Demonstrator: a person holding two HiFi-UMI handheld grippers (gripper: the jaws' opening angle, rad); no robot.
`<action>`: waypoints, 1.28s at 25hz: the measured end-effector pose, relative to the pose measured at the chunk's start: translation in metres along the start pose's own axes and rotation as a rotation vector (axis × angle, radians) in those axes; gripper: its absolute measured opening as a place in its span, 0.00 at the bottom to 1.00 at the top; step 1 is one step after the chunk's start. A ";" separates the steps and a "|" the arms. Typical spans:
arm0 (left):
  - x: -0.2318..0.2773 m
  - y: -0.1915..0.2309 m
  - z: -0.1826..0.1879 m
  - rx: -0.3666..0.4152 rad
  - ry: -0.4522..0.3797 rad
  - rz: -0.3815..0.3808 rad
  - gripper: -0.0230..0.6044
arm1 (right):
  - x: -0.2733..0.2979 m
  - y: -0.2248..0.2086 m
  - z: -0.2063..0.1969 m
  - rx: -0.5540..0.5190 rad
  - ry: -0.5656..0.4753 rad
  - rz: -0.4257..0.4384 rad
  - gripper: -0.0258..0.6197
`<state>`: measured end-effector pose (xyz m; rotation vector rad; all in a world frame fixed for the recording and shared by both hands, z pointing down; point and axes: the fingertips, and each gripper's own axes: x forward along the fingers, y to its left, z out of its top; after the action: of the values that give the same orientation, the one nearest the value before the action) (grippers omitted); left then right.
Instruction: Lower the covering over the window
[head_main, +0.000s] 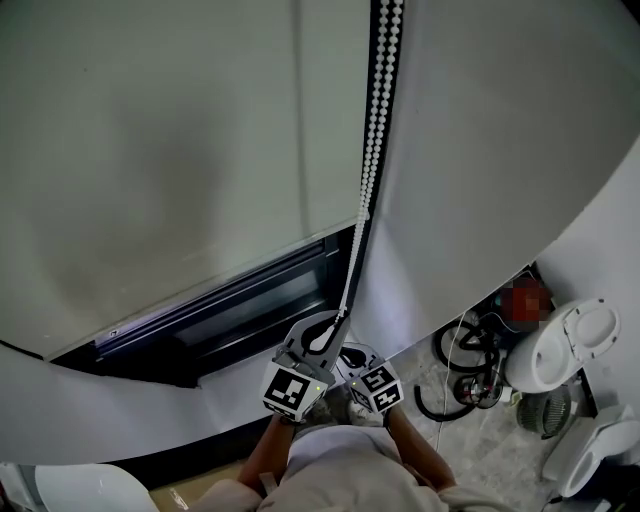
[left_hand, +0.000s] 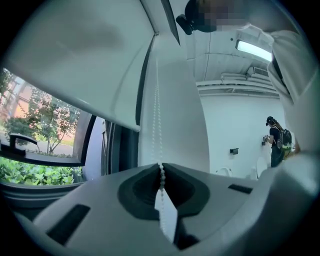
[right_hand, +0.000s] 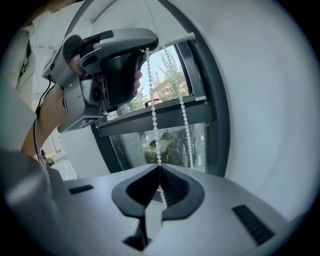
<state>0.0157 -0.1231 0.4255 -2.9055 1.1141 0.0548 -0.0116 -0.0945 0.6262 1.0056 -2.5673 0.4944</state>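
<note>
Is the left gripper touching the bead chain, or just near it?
Touching. The left gripper view shows the left gripper shut on the bead chain, pinched between its jaws.

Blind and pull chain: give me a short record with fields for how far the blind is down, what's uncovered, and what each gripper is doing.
blind: roller blind, down over most of the window
window: a strip of glass bare below the blind's bottom edge
chain: bead chain, two strands hanging at the window's right side
left gripper: shut on one strand of the bead chain
right gripper: shut on the same strand, below the left gripper
other strand: hangs free
</note>
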 end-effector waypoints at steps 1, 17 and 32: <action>0.000 -0.001 0.003 0.008 -0.004 -0.003 0.07 | -0.002 0.001 0.003 -0.032 0.005 -0.004 0.04; -0.018 -0.008 0.016 0.014 -0.022 -0.083 0.28 | -0.110 0.000 0.162 -0.109 -0.370 -0.096 0.19; -0.019 -0.024 0.003 0.135 0.065 -0.160 0.42 | -0.085 0.018 0.217 -0.331 -0.312 -0.076 0.33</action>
<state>0.0174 -0.0927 0.4240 -2.8816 0.8530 -0.1145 -0.0045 -0.1267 0.3950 1.1225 -2.7385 -0.1194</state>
